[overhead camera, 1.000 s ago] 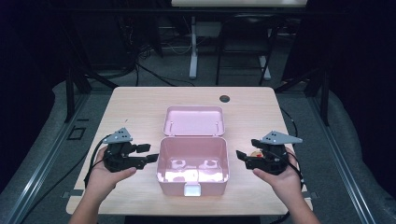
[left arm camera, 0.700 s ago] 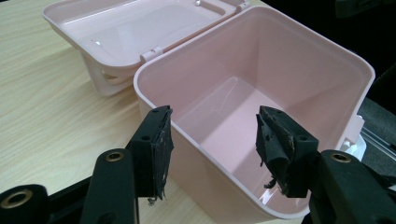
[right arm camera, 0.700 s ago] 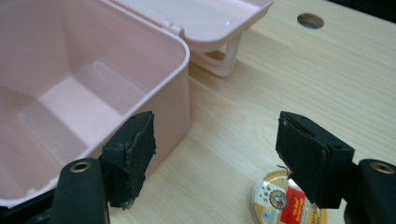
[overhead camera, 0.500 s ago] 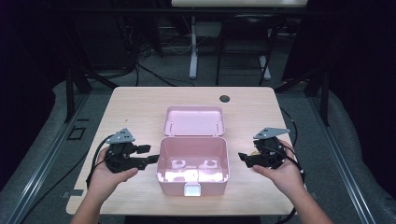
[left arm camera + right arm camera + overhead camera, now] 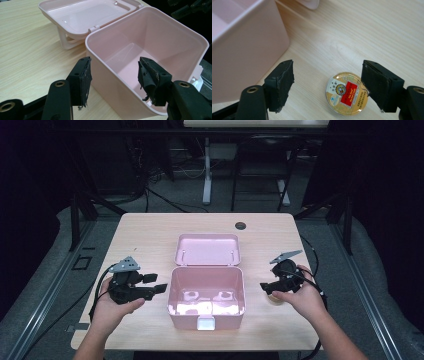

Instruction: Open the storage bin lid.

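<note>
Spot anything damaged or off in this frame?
Yes: the rubber pads on the left tool are frayed and peeling at the edges, seen in the left gripper view. The pink box lies open and looks intact; the round tin lies flat on the table.

You are working in what looks like a lab or recording studio rather than a home. Your light wooden table (image 5: 150,235) stands alone on a grey floor (image 5: 40,285), ringed by black curtains (image 5: 385,195) and dark metal frame struts (image 5: 75,215). Loose cables (image 5: 165,200) run across the floor behind it, past the white legs of another bench (image 5: 206,175).
</note>
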### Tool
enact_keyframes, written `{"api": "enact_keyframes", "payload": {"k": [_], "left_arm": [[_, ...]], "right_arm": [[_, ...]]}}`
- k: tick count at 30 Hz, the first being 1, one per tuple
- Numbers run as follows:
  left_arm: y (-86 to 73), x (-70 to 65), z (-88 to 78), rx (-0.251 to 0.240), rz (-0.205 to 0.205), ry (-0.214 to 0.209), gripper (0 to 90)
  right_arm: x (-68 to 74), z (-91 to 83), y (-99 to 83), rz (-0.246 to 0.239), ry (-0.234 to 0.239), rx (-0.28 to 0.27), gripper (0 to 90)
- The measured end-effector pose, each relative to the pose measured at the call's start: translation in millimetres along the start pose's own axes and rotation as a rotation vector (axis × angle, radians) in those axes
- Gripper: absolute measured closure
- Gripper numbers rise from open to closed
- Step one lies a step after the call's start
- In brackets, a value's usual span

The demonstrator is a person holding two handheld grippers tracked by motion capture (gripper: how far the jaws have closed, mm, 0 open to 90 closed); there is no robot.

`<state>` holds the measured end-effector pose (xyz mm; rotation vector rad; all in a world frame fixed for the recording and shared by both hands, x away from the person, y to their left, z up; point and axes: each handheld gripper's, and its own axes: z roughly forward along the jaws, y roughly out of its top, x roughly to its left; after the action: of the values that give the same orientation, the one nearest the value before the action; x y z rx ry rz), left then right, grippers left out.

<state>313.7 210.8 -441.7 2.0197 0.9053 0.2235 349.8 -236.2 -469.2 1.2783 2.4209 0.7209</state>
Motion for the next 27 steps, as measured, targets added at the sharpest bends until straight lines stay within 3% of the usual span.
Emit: {"api": "enact_keyframes", "payload": {"k": [2,7,12,27], "left_arm": [[-0.5,0.8,0.3,-0.001,-0.008,0.004,44.0],[-0.2,1.7,-1.5,-0.002,-0.01,0.002,44.0],[-0.7,3.2,-1.9,-0.002,-0.013,0.003,43.9],[-0.4,3.7,-3.6,-0.002,-0.017,0.0,43.9]], "right_arm": [[-3.4,3.8,1.4,0.004,-0.001,0.037,30.3],[-6.8,7.7,3.3,0.005,-0.011,0.063,29.9],[-11.1,12.9,4.9,0.041,-0.017,0.1,27.0],[-16.7,30.6,10.9,0.04,-0.036,0.254,20.9]]}}
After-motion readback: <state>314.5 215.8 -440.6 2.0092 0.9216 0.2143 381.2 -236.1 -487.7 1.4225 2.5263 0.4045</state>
